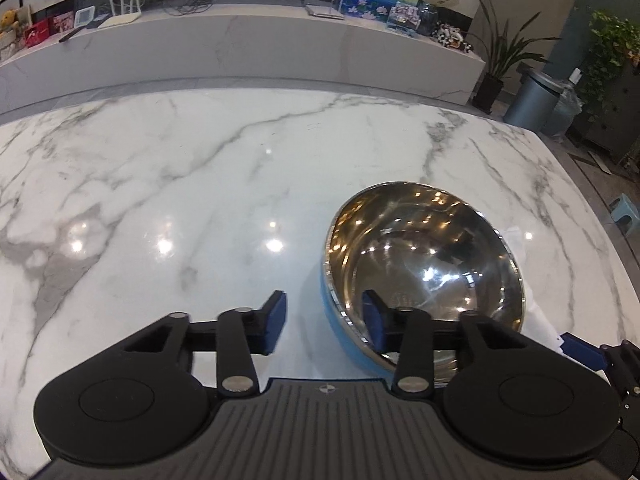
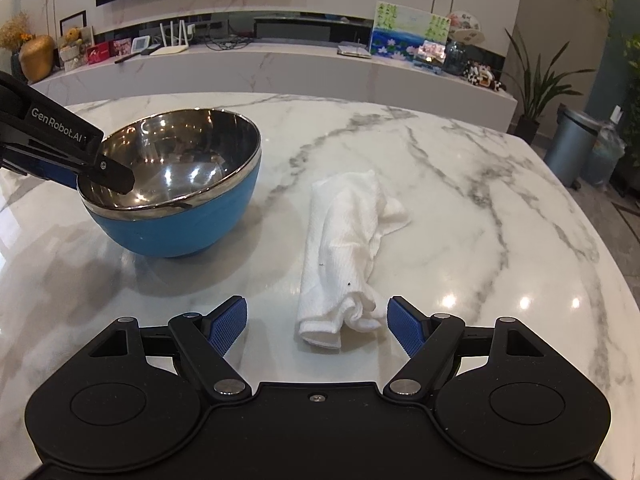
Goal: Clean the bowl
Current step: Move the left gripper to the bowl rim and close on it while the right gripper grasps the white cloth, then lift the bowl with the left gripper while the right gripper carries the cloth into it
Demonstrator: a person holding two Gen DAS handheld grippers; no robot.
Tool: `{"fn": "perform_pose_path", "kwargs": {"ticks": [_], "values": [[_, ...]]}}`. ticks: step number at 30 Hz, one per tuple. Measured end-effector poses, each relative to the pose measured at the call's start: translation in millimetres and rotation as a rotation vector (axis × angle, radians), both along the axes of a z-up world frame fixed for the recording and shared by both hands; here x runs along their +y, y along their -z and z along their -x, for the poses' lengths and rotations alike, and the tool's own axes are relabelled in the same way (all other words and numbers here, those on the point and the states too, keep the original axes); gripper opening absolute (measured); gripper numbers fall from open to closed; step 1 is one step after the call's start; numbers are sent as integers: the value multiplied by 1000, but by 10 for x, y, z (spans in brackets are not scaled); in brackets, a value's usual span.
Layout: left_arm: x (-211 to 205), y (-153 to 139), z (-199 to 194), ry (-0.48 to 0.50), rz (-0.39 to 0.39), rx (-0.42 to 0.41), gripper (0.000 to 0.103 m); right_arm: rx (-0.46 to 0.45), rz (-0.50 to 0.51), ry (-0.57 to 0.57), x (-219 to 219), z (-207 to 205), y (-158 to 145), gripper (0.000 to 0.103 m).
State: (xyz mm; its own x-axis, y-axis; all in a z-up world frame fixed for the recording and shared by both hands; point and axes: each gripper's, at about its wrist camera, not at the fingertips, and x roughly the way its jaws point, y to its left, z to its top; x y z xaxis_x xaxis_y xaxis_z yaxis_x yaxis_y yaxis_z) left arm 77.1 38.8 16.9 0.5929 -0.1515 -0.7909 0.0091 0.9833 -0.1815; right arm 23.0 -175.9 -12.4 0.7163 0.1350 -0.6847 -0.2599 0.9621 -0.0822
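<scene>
On the marble table (image 2: 460,184), the steel-lined blue bowl (image 2: 176,184) holds nothing.

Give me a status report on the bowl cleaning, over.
Left tongs astride the bowl rim, one finger inside, grip unconfirmed. Right tongs open around the near end of the white cloth. Nothing in the way.

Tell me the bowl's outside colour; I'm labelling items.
Blue, with a shiny steel inside; the bowl shows it best in the right wrist view.
</scene>
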Motion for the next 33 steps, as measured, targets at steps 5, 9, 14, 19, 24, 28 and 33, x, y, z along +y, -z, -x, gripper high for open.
{"fn": "perform_pose_path", "kwargs": {"ticks": [5, 9, 14, 19, 24, 28, 33], "values": [[-33, -5, -8, 7, -7, -9, 19, -8, -2, 5, -14, -43, -24, 70], [-61, -10, 0, 13, -23, -17, 18, -10, 3, -3, 5, -84, -28, 59], [-64, -13, 4, 14, -32, -19, 12, 10, 5, 3, 2, -148, 3, 49], [-78, -22, 10, 17, -55, -29, 7, 26, 10, 3, 7, -164, 26, 39], [-62, -34, 17, 16, -58, -36, 7, 33, 14, 4, 4, -165, 52, 31], [-49, -43, 22, 16, -60, -42, 6, 27, 16, 0, 9, -149, 53, 19], [-32, -54, 29, 15, -62, -49, 5, 18, 12, 4, -1, -146, 20, 14]]}}
